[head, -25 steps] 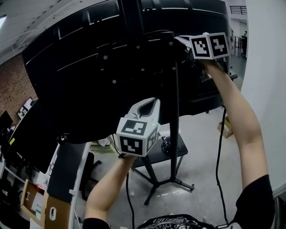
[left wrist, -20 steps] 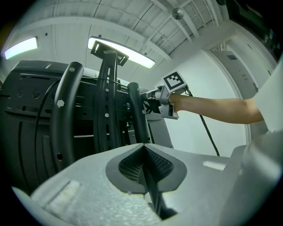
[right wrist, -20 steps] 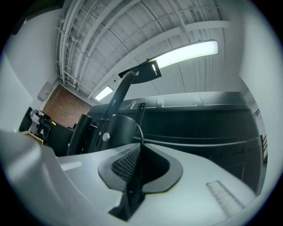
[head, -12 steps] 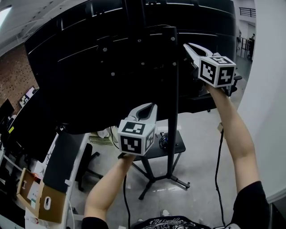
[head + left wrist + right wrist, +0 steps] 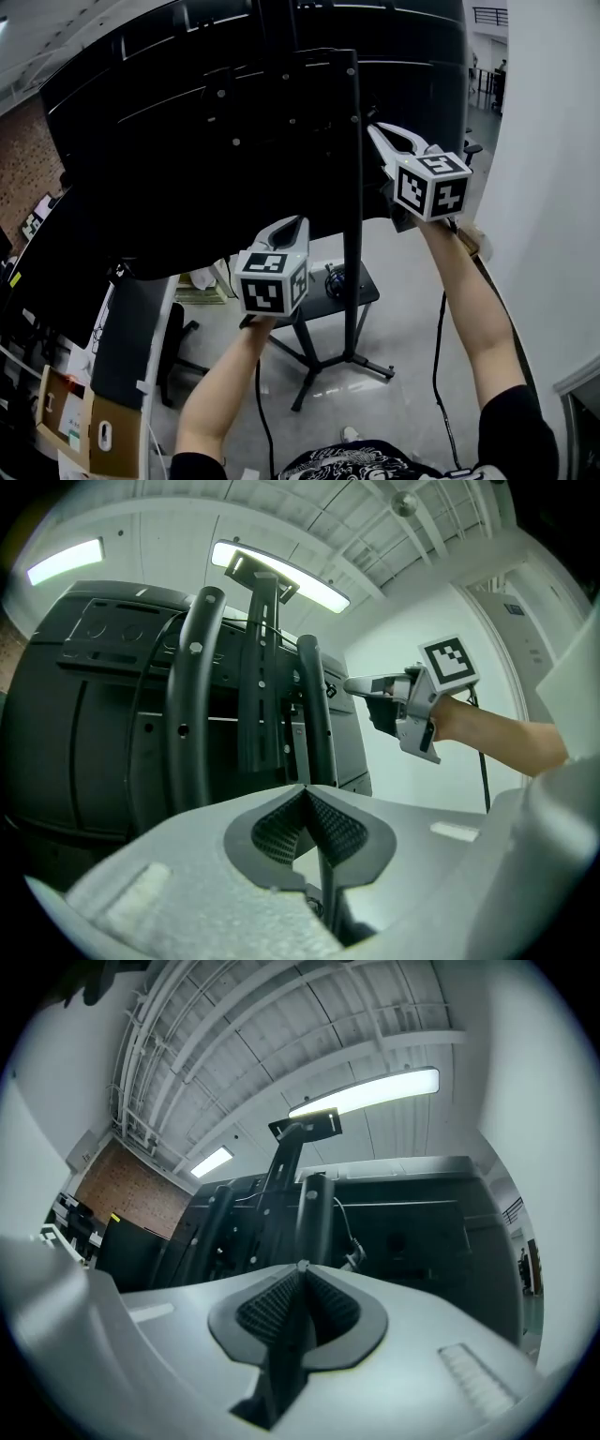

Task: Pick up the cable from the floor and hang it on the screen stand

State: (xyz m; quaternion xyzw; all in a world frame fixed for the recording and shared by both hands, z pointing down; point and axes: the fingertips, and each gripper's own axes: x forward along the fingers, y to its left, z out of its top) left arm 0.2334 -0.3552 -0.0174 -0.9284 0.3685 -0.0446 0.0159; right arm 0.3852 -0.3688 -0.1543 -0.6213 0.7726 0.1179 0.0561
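The left gripper (image 5: pixel 296 223) and right gripper (image 5: pixel 375 131) flank the screen stand (image 5: pixel 352 187) mid-frame, fingers (image 5: pixel 279 829) of both pressed together, empty.

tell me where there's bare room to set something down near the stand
The bare floor between the stand's legs and the white wall is open. The stand's small shelf has a free right half; a dark coiled item takes its left. Left is crowded: chair, cardboard box.
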